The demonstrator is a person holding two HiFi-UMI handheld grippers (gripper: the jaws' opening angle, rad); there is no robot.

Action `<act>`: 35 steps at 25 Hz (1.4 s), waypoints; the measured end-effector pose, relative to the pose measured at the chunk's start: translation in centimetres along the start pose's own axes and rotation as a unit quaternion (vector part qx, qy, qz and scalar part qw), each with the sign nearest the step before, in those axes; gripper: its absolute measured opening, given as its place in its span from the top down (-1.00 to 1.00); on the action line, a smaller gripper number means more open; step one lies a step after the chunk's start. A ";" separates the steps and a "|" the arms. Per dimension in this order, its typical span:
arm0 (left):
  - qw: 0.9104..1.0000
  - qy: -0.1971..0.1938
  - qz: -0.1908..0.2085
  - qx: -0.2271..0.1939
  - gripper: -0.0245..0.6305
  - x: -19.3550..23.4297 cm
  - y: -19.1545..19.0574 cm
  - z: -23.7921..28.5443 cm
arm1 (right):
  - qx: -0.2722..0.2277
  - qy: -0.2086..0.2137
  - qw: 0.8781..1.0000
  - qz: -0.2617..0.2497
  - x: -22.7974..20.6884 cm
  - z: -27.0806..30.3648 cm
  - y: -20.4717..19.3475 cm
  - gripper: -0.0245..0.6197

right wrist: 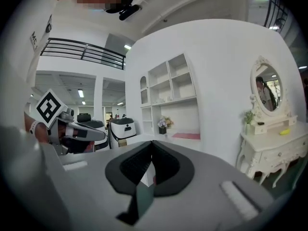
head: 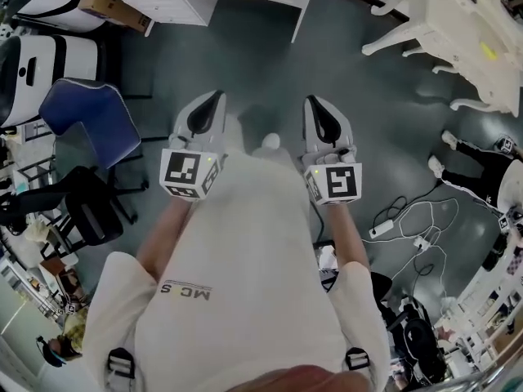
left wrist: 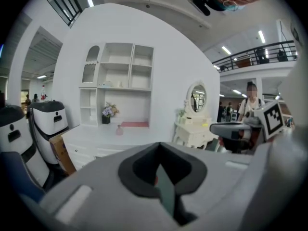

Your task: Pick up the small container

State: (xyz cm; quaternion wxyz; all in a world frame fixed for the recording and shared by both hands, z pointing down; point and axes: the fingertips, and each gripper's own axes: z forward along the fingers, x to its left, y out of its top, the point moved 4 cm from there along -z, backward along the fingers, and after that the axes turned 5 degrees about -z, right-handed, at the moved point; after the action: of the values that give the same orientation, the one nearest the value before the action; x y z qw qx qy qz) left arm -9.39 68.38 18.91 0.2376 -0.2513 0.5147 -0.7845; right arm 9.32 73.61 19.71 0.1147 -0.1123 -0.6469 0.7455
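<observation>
A small pink bottle-like container (left wrist: 119,129) stands on a white desk (left wrist: 96,141) far ahead in the left gripper view, next to a pink mat (left wrist: 134,124) and a small pot of flowers (left wrist: 107,113). My left gripper (left wrist: 161,150) is shut and empty, held at waist height well short of the desk. My right gripper (right wrist: 152,148) is also shut with nothing between its jaws. In the head view both grippers, left (head: 204,114) and right (head: 325,117), point forward side by side over the dark floor. The container is hidden in the head view.
White shelves (left wrist: 118,76) rise behind the desk. A white vanity (left wrist: 195,129) with an oval mirror stands to the right. A blue chair (head: 86,121) and white machines (head: 37,64) are at the left. Cables (head: 409,219) lie on the floor at right, and people stand further off.
</observation>
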 end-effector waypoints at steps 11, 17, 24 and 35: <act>1.000 0.019 -0.020 -0.002 0.93 7.4 2.0 6.4 | 0.007 0.016 1.000 0.002 -2.9 10.5 0.2 0.94; 0.999 0.008 -0.033 0.011 0.93 18.6 5.4 15.9 | 0.035 0.003 0.999 0.012 -5.5 24.4 0.7 0.94; 0.999 -0.034 -0.030 0.023 0.93 32.3 13.4 26.8 | 0.044 -0.025 0.999 0.000 -8.8 42.4 5.3 0.94; 0.998 -0.053 -0.035 0.011 0.93 45.1 20.8 37.2 | 0.044 -0.042 0.998 -0.011 -11.8 59.2 10.0 0.94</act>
State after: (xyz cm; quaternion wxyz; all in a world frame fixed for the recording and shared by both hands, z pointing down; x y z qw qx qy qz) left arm -17.53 6.89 19.21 0.2391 -0.3079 0.4839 -0.7835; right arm 1.56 12.95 18.15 0.1000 -0.0685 -0.6190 0.7760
